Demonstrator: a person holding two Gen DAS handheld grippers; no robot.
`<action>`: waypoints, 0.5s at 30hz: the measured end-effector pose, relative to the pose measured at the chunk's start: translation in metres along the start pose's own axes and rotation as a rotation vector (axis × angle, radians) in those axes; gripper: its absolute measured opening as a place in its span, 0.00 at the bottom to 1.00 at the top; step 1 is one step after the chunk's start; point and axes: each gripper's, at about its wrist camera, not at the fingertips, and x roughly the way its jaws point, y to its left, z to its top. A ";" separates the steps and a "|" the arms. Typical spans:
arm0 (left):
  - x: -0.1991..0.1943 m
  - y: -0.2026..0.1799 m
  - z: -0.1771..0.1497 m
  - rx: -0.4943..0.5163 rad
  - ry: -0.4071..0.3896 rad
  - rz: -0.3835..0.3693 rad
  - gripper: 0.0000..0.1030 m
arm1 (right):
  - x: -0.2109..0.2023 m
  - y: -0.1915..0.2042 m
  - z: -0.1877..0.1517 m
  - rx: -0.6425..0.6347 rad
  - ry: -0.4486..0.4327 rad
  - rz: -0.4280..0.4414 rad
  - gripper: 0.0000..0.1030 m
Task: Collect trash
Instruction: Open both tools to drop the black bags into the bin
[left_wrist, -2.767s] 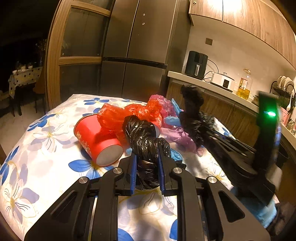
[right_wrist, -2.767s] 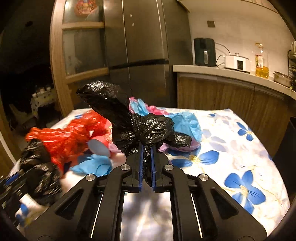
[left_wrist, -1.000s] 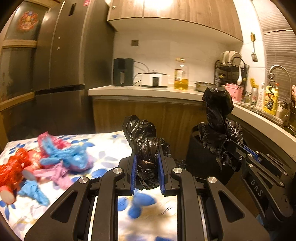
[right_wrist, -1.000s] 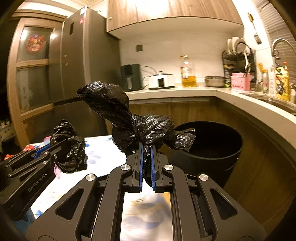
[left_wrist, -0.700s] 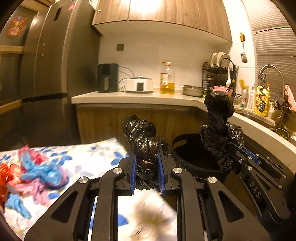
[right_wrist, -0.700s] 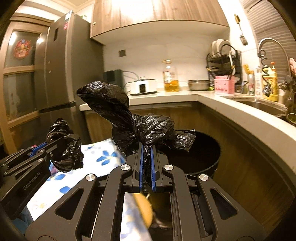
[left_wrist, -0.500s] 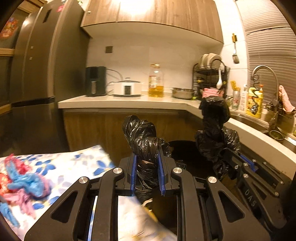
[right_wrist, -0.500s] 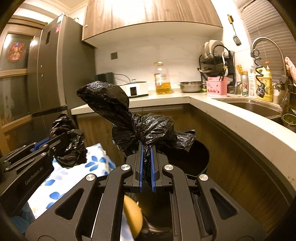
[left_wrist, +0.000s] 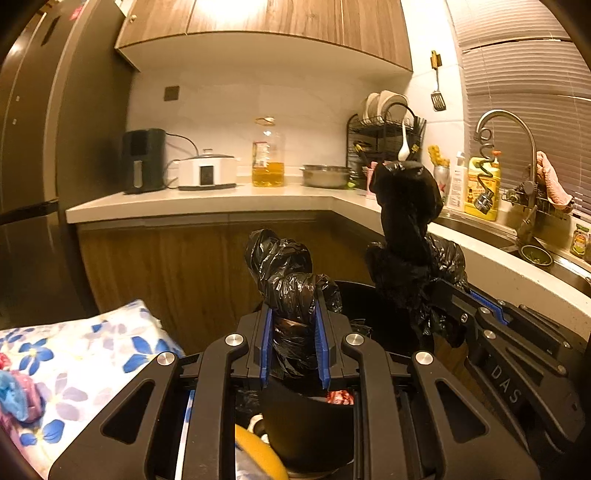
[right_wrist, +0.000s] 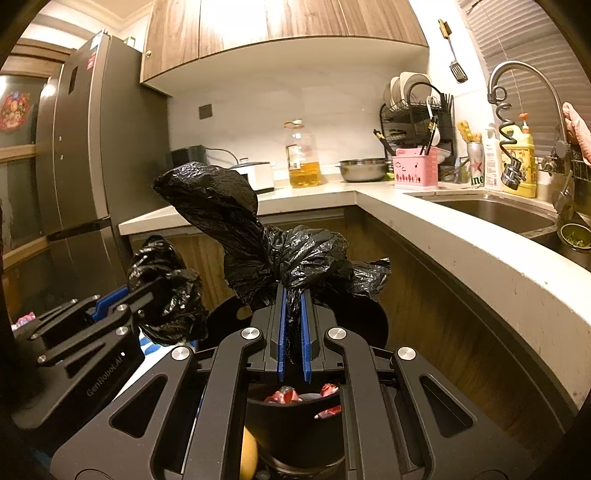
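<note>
My left claw (left_wrist: 293, 347) is clenched on a knotted, crumpled black plastic bag (left_wrist: 286, 284); its blue-padded fingers (left_wrist: 265, 343) press the bundle from both sides, and the twisted top sticks up above them. In the right wrist view the same left claw (right_wrist: 147, 295) comes in from the left, with its black bundle (right_wrist: 166, 291) bulging past the tips.

My right claw (right_wrist: 291, 328) is clamped tight on a second knotted black plastic bag (right_wrist: 266, 243), the blue pads nearly meeting on the thin neck below the knot. One long lobe of that bag rises up and to the left; a shorter flap hangs to the right. From the left wrist camera the right claw (left_wrist: 448, 295) reaches in from the right, holding its bag (left_wrist: 406, 236) upright.

Both bundles hang over a round black plastic trash bin (right_wrist: 365, 317) that stands against the wooden cabinet fronts under the pale stone worktop (right_wrist: 443, 229). Below the right claw I see red and white wrappers (right_wrist: 291, 395) lying inside the bin, and a yellow rounded thing (right_wrist: 248, 458) beside its near wall; I cannot tell what that is.

To the left lies a white cloth with blue flowers (left_wrist: 85, 354), with pink and blue crumpled bags (left_wrist: 18, 398) at its edge.
</note>
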 end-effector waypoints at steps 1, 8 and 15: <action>0.004 -0.001 0.000 0.004 0.005 -0.002 0.19 | 0.003 -0.002 0.000 0.002 0.004 0.001 0.07; 0.024 -0.004 -0.004 0.003 0.035 -0.022 0.20 | 0.016 -0.008 0.000 0.006 0.021 0.003 0.08; 0.034 -0.002 -0.005 0.004 0.051 -0.020 0.26 | 0.026 -0.011 0.000 0.006 0.033 0.003 0.09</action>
